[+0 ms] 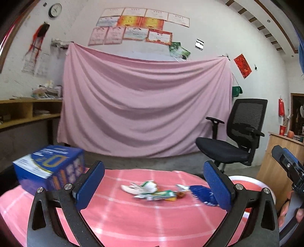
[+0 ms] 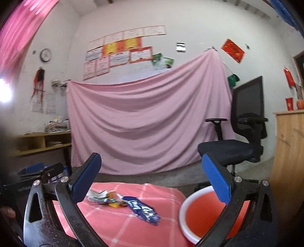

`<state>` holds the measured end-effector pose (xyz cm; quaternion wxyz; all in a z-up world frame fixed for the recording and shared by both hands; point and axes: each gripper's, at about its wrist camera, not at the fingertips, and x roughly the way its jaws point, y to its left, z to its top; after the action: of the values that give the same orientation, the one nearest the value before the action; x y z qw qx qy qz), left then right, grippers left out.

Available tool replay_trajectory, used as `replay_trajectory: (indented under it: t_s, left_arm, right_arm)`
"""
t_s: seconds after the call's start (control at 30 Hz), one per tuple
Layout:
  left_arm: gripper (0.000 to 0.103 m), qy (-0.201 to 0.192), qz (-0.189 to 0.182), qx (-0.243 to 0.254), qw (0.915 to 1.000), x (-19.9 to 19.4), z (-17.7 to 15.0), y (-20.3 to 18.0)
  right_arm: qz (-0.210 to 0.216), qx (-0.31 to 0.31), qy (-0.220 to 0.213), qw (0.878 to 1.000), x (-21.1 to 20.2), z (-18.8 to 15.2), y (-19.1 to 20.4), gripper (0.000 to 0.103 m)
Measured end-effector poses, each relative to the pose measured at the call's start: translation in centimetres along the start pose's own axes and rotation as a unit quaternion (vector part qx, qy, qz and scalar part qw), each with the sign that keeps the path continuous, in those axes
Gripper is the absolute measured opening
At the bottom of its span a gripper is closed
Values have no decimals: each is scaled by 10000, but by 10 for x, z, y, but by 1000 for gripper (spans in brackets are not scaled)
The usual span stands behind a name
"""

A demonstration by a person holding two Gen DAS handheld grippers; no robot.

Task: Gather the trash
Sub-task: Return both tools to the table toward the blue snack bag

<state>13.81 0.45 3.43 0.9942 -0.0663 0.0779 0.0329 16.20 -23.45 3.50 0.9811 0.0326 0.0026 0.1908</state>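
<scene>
Trash (image 1: 152, 191) lies heaped left of the red basin (image 2: 201, 209), where both empty tongs (image 1: 153, 187) (image 2: 151, 180) gape ready to gather it.

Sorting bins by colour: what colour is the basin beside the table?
Red inside with a white rim; clearest in the right wrist view.

A big pink sheet (image 1: 146, 102) hangs across the back wall (image 1: 218, 24), which is white. Above the sheet are rows of paper certificates (image 1: 136, 26). A round clock (image 1: 55, 9) hangs high on the left. A red paper sign (image 1: 242, 65) is stuck up on the right. A black office chair (image 1: 237, 136) stands on the grey floor (image 1: 171, 163) beside the sheet. On the left is a wooden shelf (image 1: 28, 112) with papers piled on top. A wooden cabinet (image 2: 288, 148) stands on the right.
</scene>
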Motion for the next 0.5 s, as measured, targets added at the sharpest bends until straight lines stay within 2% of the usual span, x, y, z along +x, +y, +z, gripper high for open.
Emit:
replay_trajectory:
  t_s: [0.17, 0.37, 0.5]
  left_arm:
    - [102, 139, 114, 191, 9997, 2, -9, 17]
    - [101, 773, -88, 66, 9969, 30, -14, 33]
    - [101, 1349, -210, 77, 9906, 57, -18, 32]
  right_arm:
    - [183, -258, 342, 9989, 18, -9, 20, 103]
    - [87, -413, 1362, 9898, 60, -30, 23, 103]
    - [34, -253, 2067, 9781, 88, -43, 11, 103]
